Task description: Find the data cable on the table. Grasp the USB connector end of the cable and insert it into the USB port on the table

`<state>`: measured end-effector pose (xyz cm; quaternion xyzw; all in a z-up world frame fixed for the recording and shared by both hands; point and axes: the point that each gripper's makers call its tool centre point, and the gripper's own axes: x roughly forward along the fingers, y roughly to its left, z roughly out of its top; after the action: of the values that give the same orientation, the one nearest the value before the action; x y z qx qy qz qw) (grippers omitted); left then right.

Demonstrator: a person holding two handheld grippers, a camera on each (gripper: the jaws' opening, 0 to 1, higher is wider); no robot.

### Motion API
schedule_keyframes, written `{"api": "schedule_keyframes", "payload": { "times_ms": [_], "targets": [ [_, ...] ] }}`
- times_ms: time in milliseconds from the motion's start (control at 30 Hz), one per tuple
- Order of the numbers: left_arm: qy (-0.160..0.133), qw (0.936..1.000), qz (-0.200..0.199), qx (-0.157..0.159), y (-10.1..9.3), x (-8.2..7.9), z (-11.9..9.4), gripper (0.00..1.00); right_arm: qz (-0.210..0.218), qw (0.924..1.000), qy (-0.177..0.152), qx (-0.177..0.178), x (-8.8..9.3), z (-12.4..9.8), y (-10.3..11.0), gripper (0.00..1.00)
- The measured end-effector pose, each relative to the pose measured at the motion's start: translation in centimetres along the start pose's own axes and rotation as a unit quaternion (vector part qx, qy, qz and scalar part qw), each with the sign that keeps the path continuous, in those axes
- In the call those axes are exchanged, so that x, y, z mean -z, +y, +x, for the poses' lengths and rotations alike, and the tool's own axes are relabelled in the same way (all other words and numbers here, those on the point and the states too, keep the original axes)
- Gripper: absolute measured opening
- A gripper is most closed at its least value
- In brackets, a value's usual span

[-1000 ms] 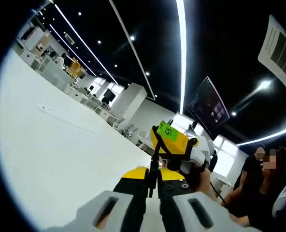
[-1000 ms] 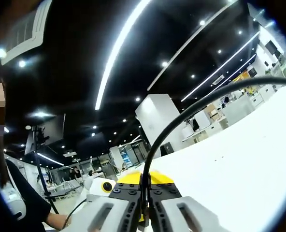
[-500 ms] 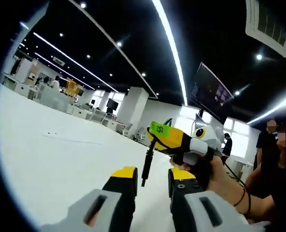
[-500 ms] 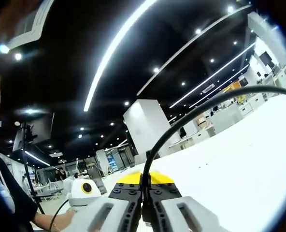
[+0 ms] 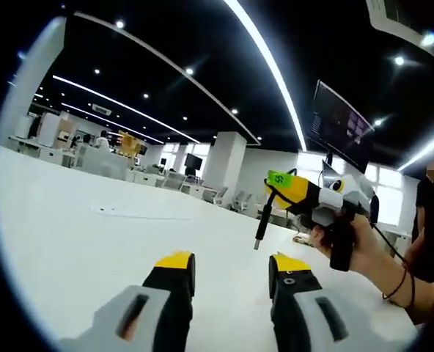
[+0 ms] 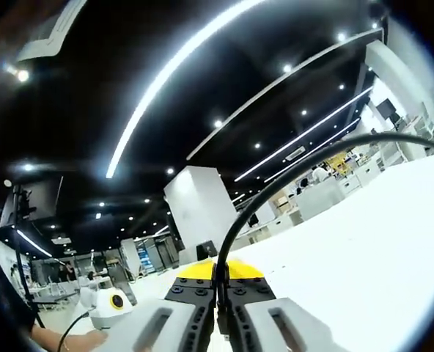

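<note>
Right tool (image 6: 221,286) pinches data cable (image 6: 276,176) just behind USB connector (image 5: 260,233), letting plug hang free above white counter (image 5: 70,242), probably ready for insertion. Left tool (image 5: 232,268), jaws spread and empty, hovers near connector, seemingly to steady it.

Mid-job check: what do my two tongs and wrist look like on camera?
Left tongs: pale grey slotted jaws, black inner blocks, yellow tips. Right tongs: the same grey, black and yellow; seen from the left gripper view, a yellow body with a numbered green sticker and a black handle. A dark band circles the wrist.
</note>
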<state>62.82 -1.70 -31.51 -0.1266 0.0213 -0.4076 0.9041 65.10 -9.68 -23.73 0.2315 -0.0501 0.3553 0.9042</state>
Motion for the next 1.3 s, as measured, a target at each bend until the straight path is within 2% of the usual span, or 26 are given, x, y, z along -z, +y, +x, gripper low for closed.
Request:
{"api": "schedule_keyframes", "payload": {
  "times_ms": [100, 200, 300, 500, 633, 733, 833, 1033, 1100, 1167, 1300],
  "targets": [
    [-0.017, 0.9991, 0.023, -0.030, 1.0, -0.6, 0.1, 0.41, -0.003, 0.9998, -0.007, 0.016, -0.4, -0.3, -0.8, 0.05],
    [-0.033, 0.9987, 0.020, -0.032, 1.0, -1.1, 0.4, 0.43, -0.009, 0.9994, -0.016, 0.030, -1.0, -0.7, -1.4, 0.05],
    [-0.036, 0.9986, 0.013, -0.035, 1.3, -1.1, 0.9, 0.49, -0.010, 0.9990, -0.024, 0.035, -1.4, -0.9, -1.7, 0.05],
    [-0.040, 0.9975, 0.040, -0.041, 2.1, -1.6, 2.4, 0.58, -0.019, 0.9978, -0.030, 0.057, -1.6, -1.1, -2.6, 0.05],
    [-0.044, 0.9973, 0.045, -0.037, 2.5, -2.0, 3.8, 0.61, -0.026, 0.9962, -0.043, 0.071, -2.2, -1.4, -3.0, 0.05],
    [-0.040, 0.9966, 0.060, -0.039, 2.6, -1.6, 4.5, 0.62, -0.027, 0.9948, -0.051, 0.084, -2.5, -1.7, -3.6, 0.05],
    [-0.044, 0.9964, 0.064, -0.036, 2.4, -1.3, 4.8, 0.64, -0.026, 0.9940, -0.051, 0.093, -2.6, -1.9, -4.3, 0.05],
    [-0.048, 0.9967, 0.060, -0.028, 3.6, -1.0, 6.1, 0.66, -0.010, 0.9942, -0.048, 0.096, -2.3, -1.5, -5.3, 0.05],
    [-0.070, 0.9961, 0.052, -0.014, 3.4, -1.7, 6.5, 0.67, -0.004, 0.9941, -0.044, 0.100, -2.2, -1.2, -5.7, 0.05],
    [-0.073, 0.9959, 0.053, -0.010, 3.6, -1.8, 6.8, 0.69, 0.000, 0.9938, -0.040, 0.104, -2.3, -0.9, -6.2, 0.05],
    [-0.050, 0.9946, 0.091, -0.001, 3.9, -1.2, 7.8, 0.69, -0.013, 0.9929, -0.021, 0.116, -2.5, 0.0, -7.2, 0.05]
  ]
}}
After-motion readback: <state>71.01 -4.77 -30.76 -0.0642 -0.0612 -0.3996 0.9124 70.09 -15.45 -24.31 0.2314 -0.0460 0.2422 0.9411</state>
